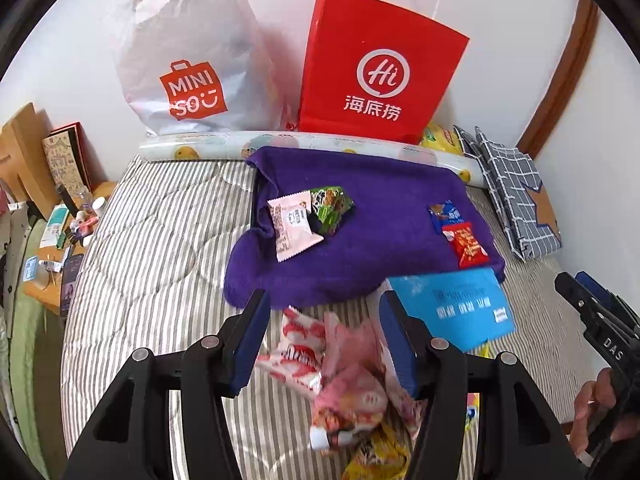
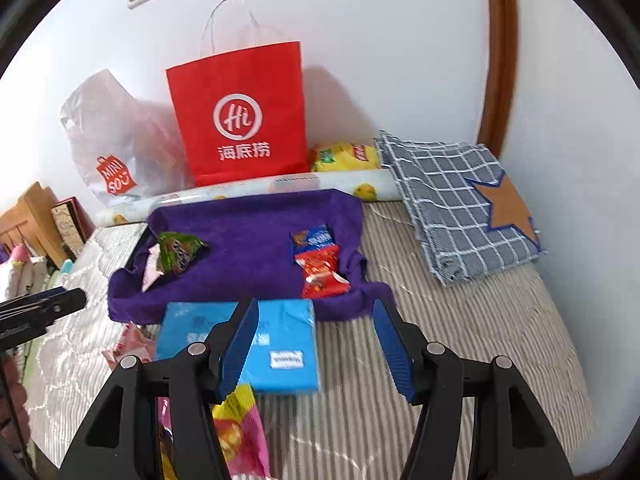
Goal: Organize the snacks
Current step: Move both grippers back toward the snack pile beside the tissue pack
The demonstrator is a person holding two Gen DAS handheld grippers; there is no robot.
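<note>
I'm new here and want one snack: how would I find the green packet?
Find the purple cloth spread on the striped bed below the red paper bag. On its left side two snacks touch: the green packet is the crumpled one, beside a flat pink packet.

Both wrist cameras look steeply down along their jaws toward the wall, close above the bed (image 1: 160, 216). Both views share the purple cloth (image 1: 372, 216) and red bag (image 2: 240, 120).
</note>
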